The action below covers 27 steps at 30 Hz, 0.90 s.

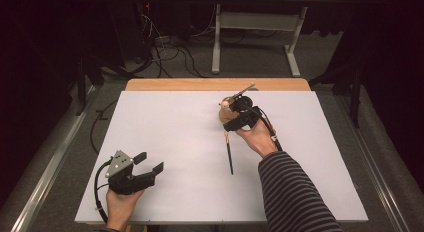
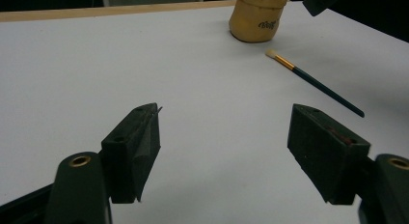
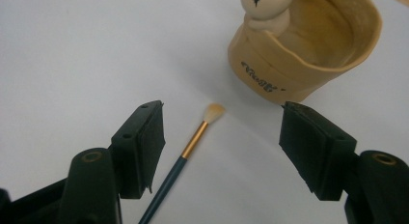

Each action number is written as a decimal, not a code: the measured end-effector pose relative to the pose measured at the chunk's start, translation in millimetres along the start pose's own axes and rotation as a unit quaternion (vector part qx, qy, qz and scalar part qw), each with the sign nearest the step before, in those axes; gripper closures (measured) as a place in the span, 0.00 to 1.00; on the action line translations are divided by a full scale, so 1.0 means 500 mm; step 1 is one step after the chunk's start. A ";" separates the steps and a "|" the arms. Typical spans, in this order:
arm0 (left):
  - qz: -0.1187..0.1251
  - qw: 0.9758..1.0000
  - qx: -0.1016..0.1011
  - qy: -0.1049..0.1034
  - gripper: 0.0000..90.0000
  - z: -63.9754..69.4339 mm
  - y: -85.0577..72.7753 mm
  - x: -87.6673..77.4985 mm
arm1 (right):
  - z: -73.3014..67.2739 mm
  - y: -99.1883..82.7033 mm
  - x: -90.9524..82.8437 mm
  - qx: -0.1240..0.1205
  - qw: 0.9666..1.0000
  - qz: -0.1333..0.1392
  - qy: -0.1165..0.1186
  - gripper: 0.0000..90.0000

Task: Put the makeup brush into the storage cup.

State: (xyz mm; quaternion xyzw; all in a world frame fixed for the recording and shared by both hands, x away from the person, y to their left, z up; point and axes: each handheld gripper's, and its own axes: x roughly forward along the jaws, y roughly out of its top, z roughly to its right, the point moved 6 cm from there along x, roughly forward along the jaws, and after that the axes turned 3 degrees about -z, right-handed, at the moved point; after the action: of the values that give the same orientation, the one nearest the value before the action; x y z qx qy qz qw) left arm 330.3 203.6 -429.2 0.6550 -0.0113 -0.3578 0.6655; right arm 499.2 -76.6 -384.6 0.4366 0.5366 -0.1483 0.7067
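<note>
Right gripper view is showing the right claw (image 3: 222, 151) hanging spread over the paintbrush (image 3: 193, 144) — descending off-centre risks nudging the cup (image 3: 308, 64) — left claw (image 2: 224, 154) idling spread.

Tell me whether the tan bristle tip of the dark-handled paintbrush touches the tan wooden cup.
Apart. The right gripper view shows bare white table between the paintbrush bristles and the cup.
</note>
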 end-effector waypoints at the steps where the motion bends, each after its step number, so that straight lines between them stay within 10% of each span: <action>1: 0.000 1.000 0.000 0.000 0.31 0.000 0.000 0.000 | -0.001 0.000 0.002 -0.002 1.000 -0.005 0.000 0.38; 27: 0.000 1.000 0.000 0.000 0.31 0.001 0.001 0.000 | -0.022 -0.013 0.043 0.000 0.997 -0.080 0.012 0.42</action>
State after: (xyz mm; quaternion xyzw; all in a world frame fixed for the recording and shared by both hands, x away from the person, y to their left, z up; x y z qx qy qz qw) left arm 330.4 203.2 -428.9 0.6553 -0.0112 -0.3573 0.6654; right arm 496.1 -66.0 -407.1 0.3936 0.5783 -0.1992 0.6863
